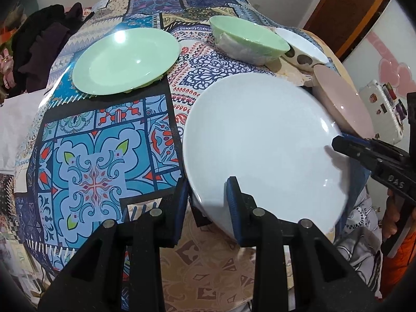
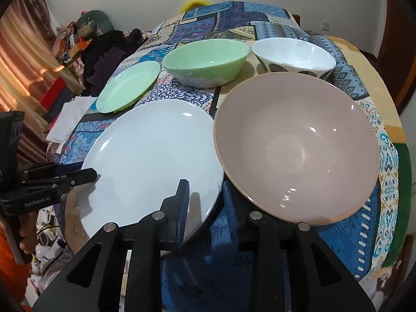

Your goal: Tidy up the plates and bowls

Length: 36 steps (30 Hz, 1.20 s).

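Observation:
A large white plate [image 1: 262, 143] [image 2: 153, 161] is held tilted above the patterned tablecloth by both grippers. My left gripper [image 1: 208, 202] is shut on its near-left rim; it also shows in the right wrist view [image 2: 85, 175]. My right gripper [image 2: 204, 208] is shut on the plate's right rim; it also shows in the left wrist view [image 1: 338, 143]. A pink bowl [image 2: 296, 150] [image 1: 343, 101] sits right of the plate. A green plate [image 1: 124, 59] [image 2: 128, 89], a green bowl [image 1: 247, 39] [image 2: 205, 61] and a white spotted bowl [image 2: 293, 54] [image 1: 301, 49] sit farther back.
The patterned tablecloth [image 1: 104, 156] covers a rounded table. Dark clothes [image 2: 104, 52] and clutter lie beyond its left edge. A white box [image 1: 382, 109] stands off the right side. A wooden door [image 1: 343, 13] is at the back right.

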### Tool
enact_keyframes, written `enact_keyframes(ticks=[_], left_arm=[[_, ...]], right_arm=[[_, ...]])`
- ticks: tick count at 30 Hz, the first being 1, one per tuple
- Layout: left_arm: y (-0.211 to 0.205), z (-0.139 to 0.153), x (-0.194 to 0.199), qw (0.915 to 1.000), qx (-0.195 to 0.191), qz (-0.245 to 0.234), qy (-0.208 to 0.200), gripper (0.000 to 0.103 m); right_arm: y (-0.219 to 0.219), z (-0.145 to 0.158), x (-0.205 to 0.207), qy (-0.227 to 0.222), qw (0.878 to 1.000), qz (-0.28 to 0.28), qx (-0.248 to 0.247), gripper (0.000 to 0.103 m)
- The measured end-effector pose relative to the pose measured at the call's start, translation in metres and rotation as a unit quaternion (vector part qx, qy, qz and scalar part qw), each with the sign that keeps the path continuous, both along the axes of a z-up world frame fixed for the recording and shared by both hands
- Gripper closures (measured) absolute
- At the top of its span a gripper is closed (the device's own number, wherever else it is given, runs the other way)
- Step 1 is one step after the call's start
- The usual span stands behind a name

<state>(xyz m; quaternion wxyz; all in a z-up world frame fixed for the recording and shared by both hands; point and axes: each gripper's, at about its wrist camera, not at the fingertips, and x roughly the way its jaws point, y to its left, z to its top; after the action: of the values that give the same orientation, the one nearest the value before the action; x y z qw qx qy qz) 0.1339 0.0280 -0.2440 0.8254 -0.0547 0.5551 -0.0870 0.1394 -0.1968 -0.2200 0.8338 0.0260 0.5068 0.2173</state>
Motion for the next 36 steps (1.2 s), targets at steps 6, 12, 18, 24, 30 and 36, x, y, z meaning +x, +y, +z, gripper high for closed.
enact_keyframes(ticks=[6, 12, 18, 24, 30, 36], left_arm=[[0.008, 0.010, -0.005, 0.9999, -0.007, 0.012, -0.009, 0.073], [0.025, 0.032, -0.009, 0.9987, -0.008, 0.035, -0.037, 0.073], [0.051, 0.059, -0.009, 0.9936, 0.010, 0.076, -0.084, 0.052], [0.091, 0.074, 0.002, 0.9851, 0.031, 0.126, -0.113, 0.025], [0.133, 0.062, 0.031, 0.9815, 0.036, 0.162, -0.097, 0.022], [0.164, 0.030, 0.073, 0.9834, 0.040, 0.166, -0.063, 0.022]], right_arm=[[0.004, 0.017, -0.001, -0.020, 1.000, 0.004, 0.005, 0.076], [0.025, 0.038, 0.006, -0.050, 0.998, 0.019, 0.019, 0.064], [0.054, 0.049, 0.024, -0.070, 0.997, 0.034, 0.023, 0.048], [0.089, 0.049, 0.050, -0.073, 0.996, 0.046, 0.025, 0.031], [0.124, 0.031, 0.081, -0.048, 0.997, 0.066, 0.015, 0.031], [0.154, 0.010, 0.113, -0.027, 0.996, 0.080, -0.009, 0.031]])
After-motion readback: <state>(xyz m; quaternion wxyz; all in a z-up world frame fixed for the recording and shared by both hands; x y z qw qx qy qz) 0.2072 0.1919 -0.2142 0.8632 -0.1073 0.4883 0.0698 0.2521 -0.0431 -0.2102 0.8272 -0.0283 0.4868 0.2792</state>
